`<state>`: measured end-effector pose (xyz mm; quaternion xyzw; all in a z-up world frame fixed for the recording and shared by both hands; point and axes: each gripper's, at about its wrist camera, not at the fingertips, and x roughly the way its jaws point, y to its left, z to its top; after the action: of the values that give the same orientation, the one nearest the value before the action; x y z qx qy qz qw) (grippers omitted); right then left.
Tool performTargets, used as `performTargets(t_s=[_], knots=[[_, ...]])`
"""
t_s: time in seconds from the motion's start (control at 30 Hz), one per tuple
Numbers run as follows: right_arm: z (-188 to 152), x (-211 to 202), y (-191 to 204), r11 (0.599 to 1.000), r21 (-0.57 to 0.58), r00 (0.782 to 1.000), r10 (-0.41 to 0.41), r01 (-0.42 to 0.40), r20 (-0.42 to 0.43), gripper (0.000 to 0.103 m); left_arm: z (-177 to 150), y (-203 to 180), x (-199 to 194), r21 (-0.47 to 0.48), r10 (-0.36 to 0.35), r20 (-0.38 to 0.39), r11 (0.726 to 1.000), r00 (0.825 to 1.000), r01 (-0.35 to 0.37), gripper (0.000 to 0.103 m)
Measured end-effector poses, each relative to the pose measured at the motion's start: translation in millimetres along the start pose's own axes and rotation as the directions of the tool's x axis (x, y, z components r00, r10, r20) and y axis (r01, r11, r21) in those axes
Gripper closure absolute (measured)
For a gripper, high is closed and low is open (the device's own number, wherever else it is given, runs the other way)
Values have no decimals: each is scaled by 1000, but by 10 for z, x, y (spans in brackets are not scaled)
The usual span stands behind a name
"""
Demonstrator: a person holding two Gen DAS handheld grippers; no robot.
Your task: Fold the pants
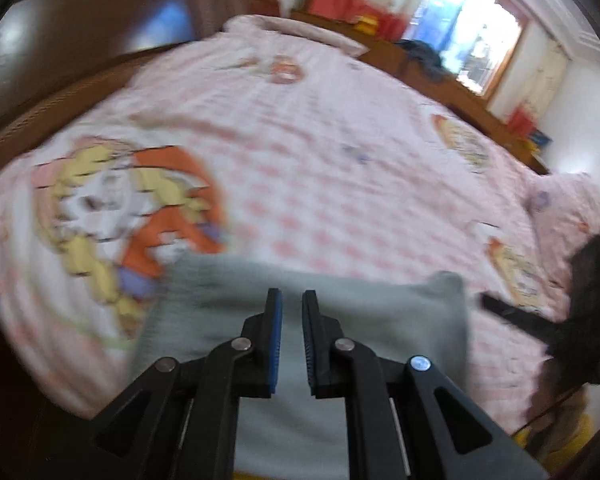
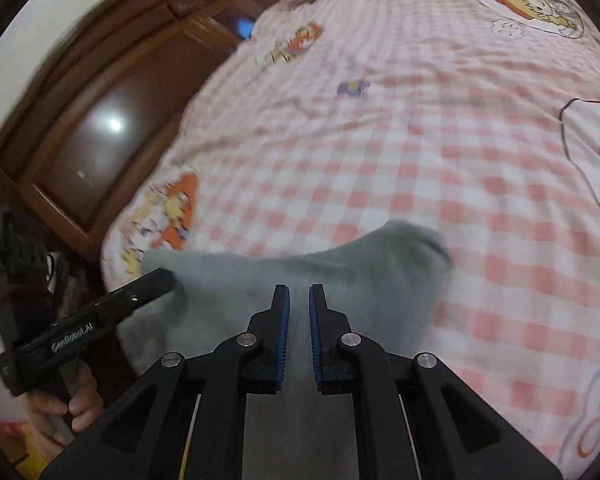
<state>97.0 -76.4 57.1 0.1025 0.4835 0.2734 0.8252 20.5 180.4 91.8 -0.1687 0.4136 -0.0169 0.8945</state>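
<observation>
The left gripper [image 1: 291, 300] and right gripper [image 2: 299, 296], each narrowly parted, hover over the grey pants [image 2: 340, 276] at the bed's [image 2: 420, 160] near edge.

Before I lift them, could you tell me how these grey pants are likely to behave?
Probably floppy: the grey pants lie in soft humps on the bed. Likely light, looking like thin knit. They'd probably sag between the left gripper and right gripper.

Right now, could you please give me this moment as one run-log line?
step: fold pants | pants: grey, on bed | left tool: slightly open over pants | right tool: same | blurred
</observation>
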Motion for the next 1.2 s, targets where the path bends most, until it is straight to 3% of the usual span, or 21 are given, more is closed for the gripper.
performTargets(t_s=[0.07,0.13,0.27,0.37,0.47,0.6,0.73,0.8,0.93,1.03,1.2], knots=[[-1,144,-27,991,-23,992,-128,129,12,92,4,-129,233,4,-31,-49,1000,998,31,94],[-1,202,-145,982,-12,982,-186,186,30,103,-11,-202,460,18,-31,-79,999,996,33,94],[-19,164,-436,993,99,997,-74,70,31,103,1,31,709,29,120,-60,993,991,-118,98],[1,161,-413,993,98,997,-76,72,32,103,48,353,693,-50,81,-66,995,995,-84,100],[13,65,-300,992,92,996,-91,90,14,99,101,449,685,-65,56,-74,996,996,-61,100],[-25,-62,6,996,4,996,-90,90,28,94,82,331,448,-22,46,-55,999,997,-48,100],[-157,10,143,995,-43,996,-93,92,-15,94,-17,160,174,32,17,-36,999,999,-16,98],[-228,92,118,990,-53,990,-134,132,-37,94,-108,136,123,51,27,-50,998,998,-25,97],[-285,77,26,993,-30,993,-113,112,-38,94,-328,332,233,30,143,-107,990,984,-141,97],[-296,-50,42,993,-3,992,-121,121,-41,94,-431,526,161,-67,79,-110,994,991,-87,99],[-538,-223,149,995,-32,993,-96,94,-64,94,-506,494,-60,-65,76,-78,995,994,-81,99]])
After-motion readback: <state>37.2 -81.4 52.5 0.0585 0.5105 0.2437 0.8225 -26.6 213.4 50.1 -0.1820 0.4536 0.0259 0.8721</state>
